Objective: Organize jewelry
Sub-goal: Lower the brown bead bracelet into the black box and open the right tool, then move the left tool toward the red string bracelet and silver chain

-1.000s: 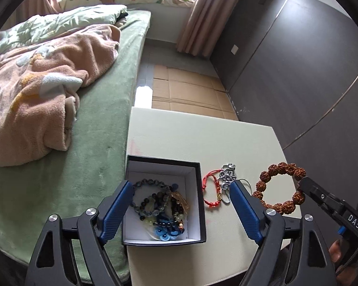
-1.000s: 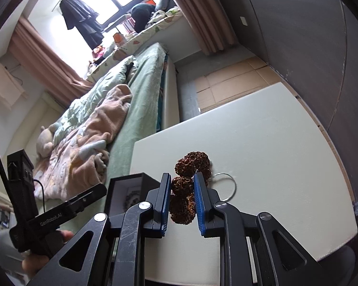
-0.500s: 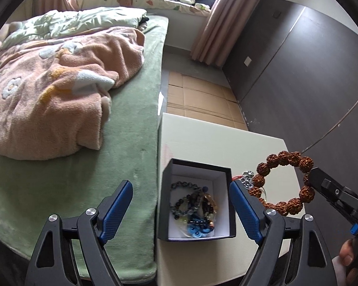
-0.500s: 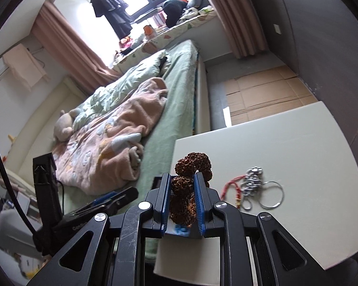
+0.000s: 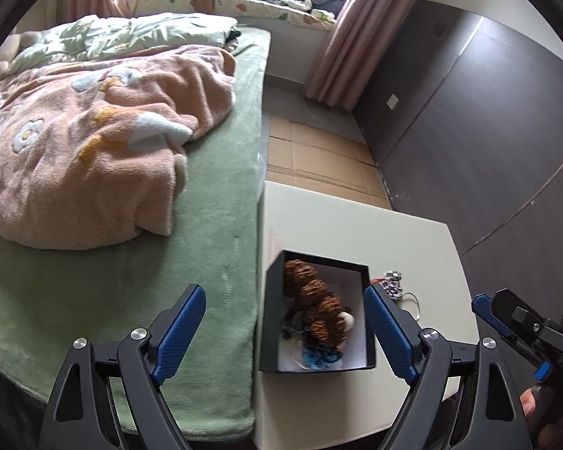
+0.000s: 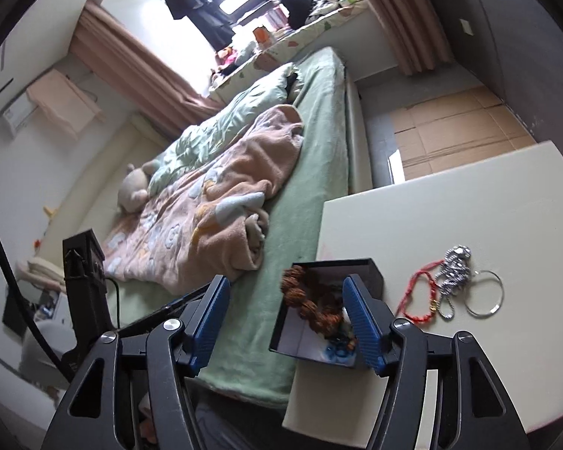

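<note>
Both grippers spread, empty: left gripper, right gripper | seed bracelet in box between fingers | next: red cord bracelet right of right fingers; pinch cord low, lift clear of silver chain.

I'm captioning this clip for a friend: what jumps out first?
The black box at the table's bed-side edge, with a chunky brown bead bracelet piled on the jewelry inside. Right of it, a red bracelet, silver chain and thin ring lie loose. Both tools, left and right, are open and empty.
</note>
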Tool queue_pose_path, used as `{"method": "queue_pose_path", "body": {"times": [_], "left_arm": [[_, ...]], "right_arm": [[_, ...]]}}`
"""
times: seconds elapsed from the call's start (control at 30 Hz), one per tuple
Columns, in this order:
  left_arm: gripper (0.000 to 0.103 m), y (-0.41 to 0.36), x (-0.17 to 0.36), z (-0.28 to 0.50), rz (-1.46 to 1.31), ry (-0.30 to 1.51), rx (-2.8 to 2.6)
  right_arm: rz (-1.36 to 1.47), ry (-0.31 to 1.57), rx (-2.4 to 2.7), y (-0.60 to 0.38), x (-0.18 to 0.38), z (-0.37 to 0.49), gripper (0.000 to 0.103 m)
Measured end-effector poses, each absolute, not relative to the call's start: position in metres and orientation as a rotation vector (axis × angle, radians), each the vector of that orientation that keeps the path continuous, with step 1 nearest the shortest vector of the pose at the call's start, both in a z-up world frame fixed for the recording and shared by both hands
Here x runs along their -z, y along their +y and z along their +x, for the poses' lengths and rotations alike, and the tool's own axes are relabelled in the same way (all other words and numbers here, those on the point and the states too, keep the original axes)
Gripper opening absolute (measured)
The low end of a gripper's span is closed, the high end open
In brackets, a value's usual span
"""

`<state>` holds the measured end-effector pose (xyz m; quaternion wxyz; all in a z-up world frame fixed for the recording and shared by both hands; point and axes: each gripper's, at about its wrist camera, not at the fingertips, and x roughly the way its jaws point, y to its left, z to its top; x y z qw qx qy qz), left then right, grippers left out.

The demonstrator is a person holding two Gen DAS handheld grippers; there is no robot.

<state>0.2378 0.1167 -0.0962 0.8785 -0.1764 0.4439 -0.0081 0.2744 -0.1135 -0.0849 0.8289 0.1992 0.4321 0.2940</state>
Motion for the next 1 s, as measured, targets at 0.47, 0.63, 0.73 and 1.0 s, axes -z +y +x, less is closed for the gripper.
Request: {"method": "queue_pose_path", "body": {"times": [0.47, 0.63, 0.73, 1.0], "left_arm": [[0.087, 0.023, 0.092, 0.257, -0.221, 0.966, 0.153], [0.084, -0.013, 0.097, 0.271, -0.152, 0.988, 0.190], [0.074, -0.030, 0.105, 0.284, -0.124, 1.022, 0.204], [0.050, -0.069, 0.136, 0.320, -0.097, 1.134, 0.205]], "right_arm": [[0.530, 0.910, -0.433, -0.212, 0.107, 0.267, 0.063], [0.569, 0.914, -0.377, -0.236, 0.119, 0.268, 0.063], [0.598, 0.922, -0.344, -0.251, 0.129, 0.269, 0.063], [0.648, 0.940, -0.284, -0.288, 0.152, 0.273, 0.063]]}}
